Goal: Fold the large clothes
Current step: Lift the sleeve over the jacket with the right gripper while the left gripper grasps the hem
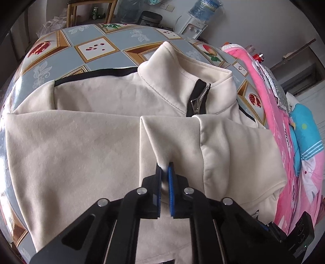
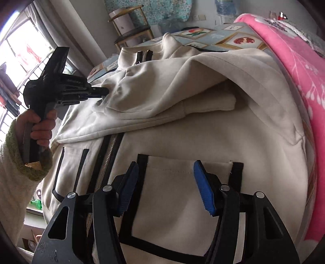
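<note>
A cream zip jacket point(image 1: 81, 142) with black trim lies front up on the patterned tablecloth point(image 1: 61, 52), its collar point(image 1: 182, 71) at the far side. One sleeve point(image 2: 172, 85) is folded across the chest. My left gripper point(image 1: 164, 168) is shut on a pinch of that sleeve's fabric. The right wrist view shows the left gripper point(image 2: 101, 92) from the side, held by a hand point(image 2: 40, 126) in a fuzzy cuff. My right gripper point(image 2: 166, 182) stands open above the black-edged pocket point(image 2: 182, 199), with nothing between its blue pads point(image 2: 203, 188).
A pink blanket point(image 1: 284, 162) is heaped along the table's right side, touching the jacket. Beyond the table stand a water dispenser point(image 1: 193, 28), a dark cooker point(image 1: 151, 18) and a wooden chair point(image 2: 132, 28). A window point(image 2: 18, 50) is at the left.
</note>
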A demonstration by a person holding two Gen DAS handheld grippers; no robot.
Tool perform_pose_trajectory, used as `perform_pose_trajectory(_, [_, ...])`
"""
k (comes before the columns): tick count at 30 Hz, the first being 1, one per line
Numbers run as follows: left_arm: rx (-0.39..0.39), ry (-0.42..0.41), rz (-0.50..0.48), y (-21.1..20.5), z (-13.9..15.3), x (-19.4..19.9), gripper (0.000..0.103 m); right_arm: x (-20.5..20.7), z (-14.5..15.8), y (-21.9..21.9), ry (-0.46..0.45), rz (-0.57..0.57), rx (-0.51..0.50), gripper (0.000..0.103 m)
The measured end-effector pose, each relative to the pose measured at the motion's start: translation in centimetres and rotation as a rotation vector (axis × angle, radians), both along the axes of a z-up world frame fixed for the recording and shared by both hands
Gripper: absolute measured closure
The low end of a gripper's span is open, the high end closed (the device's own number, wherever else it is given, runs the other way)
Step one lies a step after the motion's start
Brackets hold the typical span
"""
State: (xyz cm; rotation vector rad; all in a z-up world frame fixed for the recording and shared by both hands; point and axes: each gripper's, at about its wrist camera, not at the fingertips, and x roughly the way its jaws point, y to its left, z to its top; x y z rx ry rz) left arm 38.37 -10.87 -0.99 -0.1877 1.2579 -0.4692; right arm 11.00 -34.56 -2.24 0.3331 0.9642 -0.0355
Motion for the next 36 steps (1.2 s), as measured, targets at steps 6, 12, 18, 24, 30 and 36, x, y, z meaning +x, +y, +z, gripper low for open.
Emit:
perform_pose_trajectory(6, [-0.032, -0.149, -0.029, 2.3, 7.3, -2.7, 0.098, -0.7, 0.2, -0.5, -0.012, -0.016, -0.044, 0.047])
perform_pose_trajectory(12, [0.032, -0.247, 0.029, 7.5, 12.3, -5.7, 0.098, -1.3, 0.0, -0.8, -0.008, -0.020, -0.051, 0.047])
perform_pose_trajectory(18, [0.093, -0.111, 0.121, 12.0, 6.3, -4.8, 0.098, -1.6, -0.3, -0.5, 0.009, -0.024, -0.055, 0.048])
perform_pose_trajectory(24, [0.084, -0.015, 0.163, 14.0, 3.0, -4.5, 0.095, -2.3, 0.7, -0.7, 0.022, -0.033, -0.039, 0.048])
perform_pose_trajectory(30, [0.075, -0.007, 0.150, 14.8, 3.3, -5.6, 0.092, -3.9, 4.4, -4.2, -0.003, -0.070, 0.030, 0.044])
perform_pose_trajectory(36, [0.034, -0.049, 0.132, 15.1, 4.4, -6.2, 0.092, -0.2, 6.2, -10.0, 0.007, -0.163, 0.166, 0.044])
